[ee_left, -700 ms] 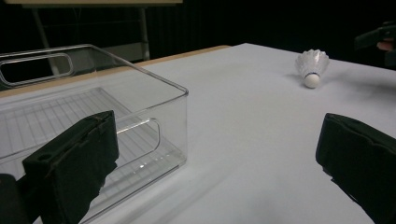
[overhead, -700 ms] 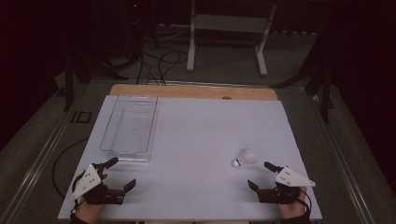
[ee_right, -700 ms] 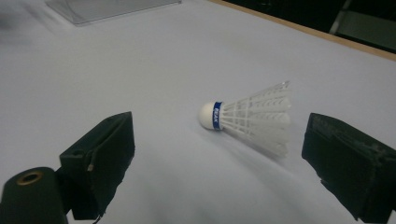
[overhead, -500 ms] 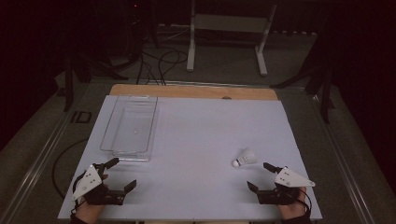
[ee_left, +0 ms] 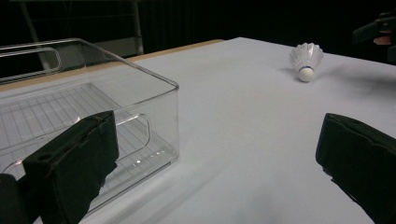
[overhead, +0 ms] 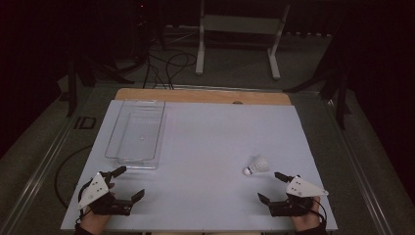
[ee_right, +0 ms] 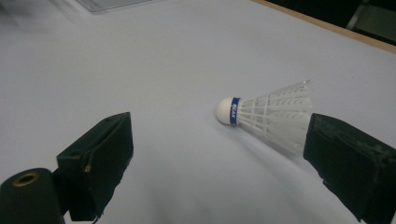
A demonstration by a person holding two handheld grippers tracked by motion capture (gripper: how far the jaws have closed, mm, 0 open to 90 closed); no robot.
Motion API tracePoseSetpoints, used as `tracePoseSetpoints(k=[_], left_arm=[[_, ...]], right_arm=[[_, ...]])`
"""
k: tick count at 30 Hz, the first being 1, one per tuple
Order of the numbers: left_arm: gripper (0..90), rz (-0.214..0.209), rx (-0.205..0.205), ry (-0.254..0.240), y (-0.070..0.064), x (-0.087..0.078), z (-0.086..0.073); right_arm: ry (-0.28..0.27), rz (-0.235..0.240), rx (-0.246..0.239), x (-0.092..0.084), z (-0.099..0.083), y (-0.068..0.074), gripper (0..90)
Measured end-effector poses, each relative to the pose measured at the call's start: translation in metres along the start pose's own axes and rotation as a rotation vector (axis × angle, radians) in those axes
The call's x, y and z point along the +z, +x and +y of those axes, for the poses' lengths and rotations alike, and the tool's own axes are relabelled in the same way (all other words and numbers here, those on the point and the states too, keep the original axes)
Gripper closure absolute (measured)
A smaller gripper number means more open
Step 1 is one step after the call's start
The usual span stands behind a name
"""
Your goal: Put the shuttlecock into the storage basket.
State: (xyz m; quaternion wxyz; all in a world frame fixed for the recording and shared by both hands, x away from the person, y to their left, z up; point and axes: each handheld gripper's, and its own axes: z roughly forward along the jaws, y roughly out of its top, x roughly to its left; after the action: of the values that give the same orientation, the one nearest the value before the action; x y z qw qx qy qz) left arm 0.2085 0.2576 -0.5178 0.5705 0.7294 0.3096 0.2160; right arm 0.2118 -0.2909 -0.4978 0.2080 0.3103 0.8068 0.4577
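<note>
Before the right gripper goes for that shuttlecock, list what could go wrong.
1. The shuttlecock lies on its side on the smooth white table; a nudge from one jaw of the open right gripper could roll it away.
2. Closing on the feather skirt rather than the cork might crush it.
3. The clear bin stands far off by the left gripper, so a loose grip could drop it on the way.

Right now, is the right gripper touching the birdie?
Apart. The high view shows bare table between the right gripper and the shuttlecock.
</note>
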Motion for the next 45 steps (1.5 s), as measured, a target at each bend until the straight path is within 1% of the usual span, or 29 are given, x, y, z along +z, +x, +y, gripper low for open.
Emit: tracePoseSetpoints(k=[4, 5, 7, 9, 13, 15, 17, 18, 20, 22, 24, 28, 29, 30, 31, 32, 33, 34, 36, 37, 38, 40, 41, 44, 45], left_arm=[[0.1, -0.001, -0.002, 0.0, 0.0, 0.0, 0.0], [0.1, -0.002, -0.002, 0.0, 0.0, 0.0, 0.0], [0.1, -0.002, -0.005, 0.001, 0.0, 0.0, 0.0], [0.1, -0.003, -0.008, -0.002, 0.001, 0.0, -0.001], [0.1, -0.007, -0.009, 0.0, 0.0, 0.001, -0.001], [0.1, -0.009, -0.006, 0.001, 0.0, 0.001, -0.001], [0.1, -0.009, -0.006, 0.002, 0.0, 0.001, -0.001], [0.1, -0.011, -0.008, 0.002, 0.0, 0.001, -0.001], [0.1, -0.013, -0.007, 0.003, 0.0, 0.001, -0.001], [0.1, -0.013, -0.006, 0.002, 0.0, 0.001, -0.001], [0.1, -0.014, -0.005, 0.002, 0.0, 0.001, -0.001], [0.1, -0.013, -0.004, 0.003, -0.001, 0.001, -0.001], [0.1, -0.013, -0.004, 0.004, 0.0, 0.001, -0.001], [0.1, -0.013, -0.004, 0.004, 0.0, 0.001, -0.001], [0.1, -0.013, -0.003, 0.005, 0.0, 0.001, -0.001], [0.1, -0.013, -0.003, 0.005, 0.0, 0.001, -0.001], [0.1, -0.014, -0.005, 0.005, 0.0, 0.002, -0.001], [0.1, -0.013, -0.002, 0.007, 0.0, 0.002, -0.001], [0.1, -0.013, -0.002, 0.007, 0.0, 0.002, -0.001], [0.1, -0.014, -0.002, 0.007, 0.0, 0.002, -0.001], [0.1, -0.014, -0.003, 0.007, 0.0, 0.002, -0.001], [0.1, -0.015, -0.002, 0.007, 0.0, 0.002, -0.001], [0.1, -0.017, -0.007, 0.008, 0.0, 0.002, -0.001], [0.1, -0.016, -0.006, 0.01, 0.0, 0.002, -0.001], [0.1, -0.016, -0.008, 0.008, 0.0, 0.002, -0.001]], right_arm=[[0.007, -0.009, -0.001, -0.001, 0.002, 0.0, 8.3], [0.007, -0.019, -0.005, -0.003, 0.003, 0.001, 8.3], [-0.001, -0.022, 0.0, -0.005, 0.005, 0.001, 8.2], [-0.003, -0.046, 0.007, -0.007, 0.007, 0.002, 7.6], [-0.011, -0.05, 0.018, -0.012, 0.011, 0.003, 7.6], [-0.021, -0.056, 0.014, -0.016, 0.015, 0.005, 7.6], [-0.035, -0.052, 0.015, -0.02, 0.019, 0.005, 7.6], [-0.039, -0.054, 0.006, -0.022, 0.021, 0.006, 7.6], [-0.033, -0.071, -0.002, -0.026, 0.025, 0.006, 7.6], [-0.042, -0.061, 0.008, -0.029, 0.029, 0.006, 7.6], [-0.028, -0.076, -0.004, -0.031, 0.034, 0.005, 7.5], [-0.009, -0.069, 0.0, -0.033, 0.04, 0.003, 7.2], [0.007, -0.064, 0.002, -0.033, 0.042, 0.002, 7.2], [0.007, -0.064, 0.002, -0.033, 0.042, 0.002, 7.2], [0.025, -0.068, -0.007, -0.035, 0.045, 0.0, 7.2], [0.025, -0.068, -0.007, -0.035, 0.045, 0.0, 7.2], [0.031, -0.059, -0.002, -0.035, 0.047, -0.002, 7.2], [0.047, -0.069, -0.003, -0.037, 0.05, -0.003, 7.2], [0.054, -0.072, -0.012, -0.038, 0.052, -0.005, 7.2], [0.067, -0.084, -0.021, -0.04, 0.056, -0.008, 7.2], [0.07, -0.092, -0.016, -0.041, 0.058, -0.009, 7.2], [0.073, -0.092, -0.02, -0.041, 0.059, -0.011, 7.2], [0.089, -0.094, -0.012, -0.041, 0.062, -0.014, 7.2], [0.103, -0.083, -0.013, -0.041, 0.065, -0.016, 7.2], [0.117, -0.08, -0.014, -0.04, 0.068, -0.018, 7.2]])
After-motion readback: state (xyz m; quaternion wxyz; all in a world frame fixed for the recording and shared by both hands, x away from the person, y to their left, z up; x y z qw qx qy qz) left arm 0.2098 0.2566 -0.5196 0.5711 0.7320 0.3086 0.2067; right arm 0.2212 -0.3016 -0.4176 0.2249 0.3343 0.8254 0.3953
